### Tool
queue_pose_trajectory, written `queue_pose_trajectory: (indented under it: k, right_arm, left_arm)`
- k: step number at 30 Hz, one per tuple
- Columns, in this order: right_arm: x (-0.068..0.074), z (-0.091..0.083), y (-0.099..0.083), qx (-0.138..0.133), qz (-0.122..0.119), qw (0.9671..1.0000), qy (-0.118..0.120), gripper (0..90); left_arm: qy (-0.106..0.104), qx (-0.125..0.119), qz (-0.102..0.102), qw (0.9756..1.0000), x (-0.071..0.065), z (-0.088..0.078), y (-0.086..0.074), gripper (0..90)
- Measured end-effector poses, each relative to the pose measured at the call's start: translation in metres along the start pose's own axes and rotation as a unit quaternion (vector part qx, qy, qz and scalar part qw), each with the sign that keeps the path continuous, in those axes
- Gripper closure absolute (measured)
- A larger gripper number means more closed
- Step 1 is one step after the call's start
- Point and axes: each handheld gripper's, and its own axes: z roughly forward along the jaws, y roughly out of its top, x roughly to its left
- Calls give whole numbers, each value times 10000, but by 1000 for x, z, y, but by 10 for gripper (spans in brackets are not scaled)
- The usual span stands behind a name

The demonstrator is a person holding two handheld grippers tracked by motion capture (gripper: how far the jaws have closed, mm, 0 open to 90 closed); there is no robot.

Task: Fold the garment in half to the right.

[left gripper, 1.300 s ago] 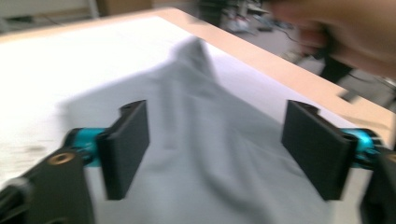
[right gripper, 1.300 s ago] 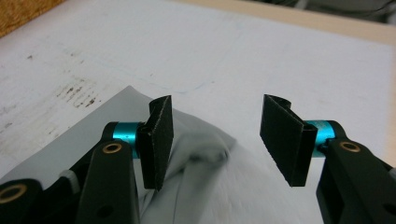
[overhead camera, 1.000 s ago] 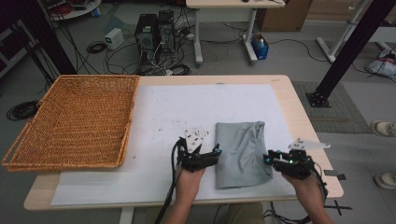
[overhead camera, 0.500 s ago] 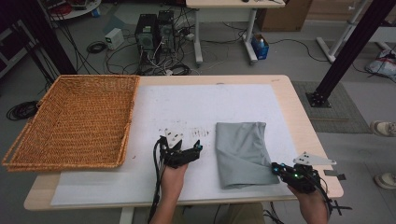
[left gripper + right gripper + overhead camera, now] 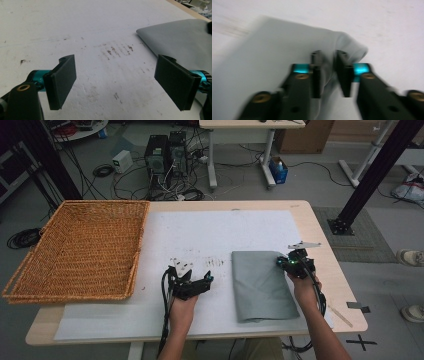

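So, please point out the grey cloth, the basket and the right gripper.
grey cloth [image 5: 262,285], high view, middle of the folded fabric.
basket [image 5: 131,284], high view, near right rim.
right gripper [image 5: 328,72], right gripper view, between the jaw tips, where they pinch the cloth.

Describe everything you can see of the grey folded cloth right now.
The grey folded cloth is a plain, smooth fabric rectangle lying flat on the white table cover, long side running away from the person. Its far right corner is bunched up, pinched by the right hand-held gripper. Nothing else touches it.
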Motion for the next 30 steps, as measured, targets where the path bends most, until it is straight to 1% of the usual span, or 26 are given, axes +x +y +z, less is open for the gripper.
queue_pose_trajectory:
  k: [1,2,3,4,6,7,8,9,10,11,12,13,14,15,16,18,19,20,21,22,24,25,26,27,29,30]
  right_arm:
    - [-2,4,0,92,-43,9999,-104,887]
    - [-7,4,0,90,57,9999,-76,877]
    - [-9,-1,-1,-95,199,9997,-55,772]
    - [-9,-10,-1,-341,275,9990,-127,707]
    - [-6,-28,-3,-662,275,9974,11,669]
    - [-2,-38,-6,-737,226,9969,126,670]
    - [2,-47,-12,-779,212,9962,316,672]
    - [2,-47,-12,-779,212,9962,316,672]
    - [8,-56,-20,-799,213,9952,518,683]
    - [21,-70,-41,-752,158,9928,922,704]
    - [28,-74,-53,-719,124,9912,1102,727]
    - [35,-77,-64,-601,-3,9913,1172,735]
    - [39,-79,-72,-503,-142,9924,1110,746]
    - [41,-79,-85,-358,-191,9929,1116,755]
    - [42,-80,-94,-303,-177,9935,1087,758]
    - [39,-86,-107,-382,-229,9941,986,763]
    - [39,-86,-107,-382,-229,9941,986,763]
    - [35,-94,-112,-361,-289,9952,863,736]
    - [32,-98,-112,-468,-166,9945,924,672]
    - [27,-104,-111,-678,-34,9935,919,630]
    - [14,-112,-106,-1034,237,9917,729,515]
    - [10,-113,-104,-1110,318,9913,636,445]
    - [3,-114,-99,-1166,436,9911,472,392]
    - [-3,-114,-95,-1202,493,9908,376,347]
    - [-12,-113,-88,-1343,654,9887,146,220]
    - [-16,-113,-85,-1422,698,9874,48,209]
  left_arm:
    - [-3,21,12,10000,1,-1,0,178]
    - [-3,21,12,10000,1,-1,0,177]
    - [3,11,16,10000,1,-2,-1,178]
    - [6,14,2,10000,3,-2,-1,178]
    - [13,33,-28,10000,5,-1,-1,178]
    - [23,23,-60,10000,5,-1,-1,178]
    - [18,17,-58,10000,6,-1,-1,178]
    - [18,17,-58,10000,6,-1,-1,178]
    - [24,3,-60,10000,7,-1,-1,178]
    - [29,-9,-78,10000,8,-1,0,178]
    - [25,4,-74,10000,9,-1,0,178]
    - [32,13,-86,10000,9,-1,0,178]
    - [40,19,-83,10000,10,0,0,178]
    - [49,16,-88,9999,10,0,0,178]
    - [51,22,-89,9999,11,0,1,178]
    - [59,24,-101,9999,12,1,2,178]
    - [59,24,-101,9999,12,1,2,178]
    - [63,16,-97,9999,12,1,3,178]
    - [52,14,-99,9999,11,1,4,178]
    - [49,25,-89,9999,10,2,5,178]
    - [51,40,-79,9999,9,3,7,178]
    - [48,50,-55,10000,8,4,8,178]
    - [42,37,-43,10000,8,3,10,178]
    - [28,17,-31,10000,8,2,12,177]
    - [16,-42,-39,10000,9,1,15,178]
    - [11,-58,-42,10000,10,0,17,178]
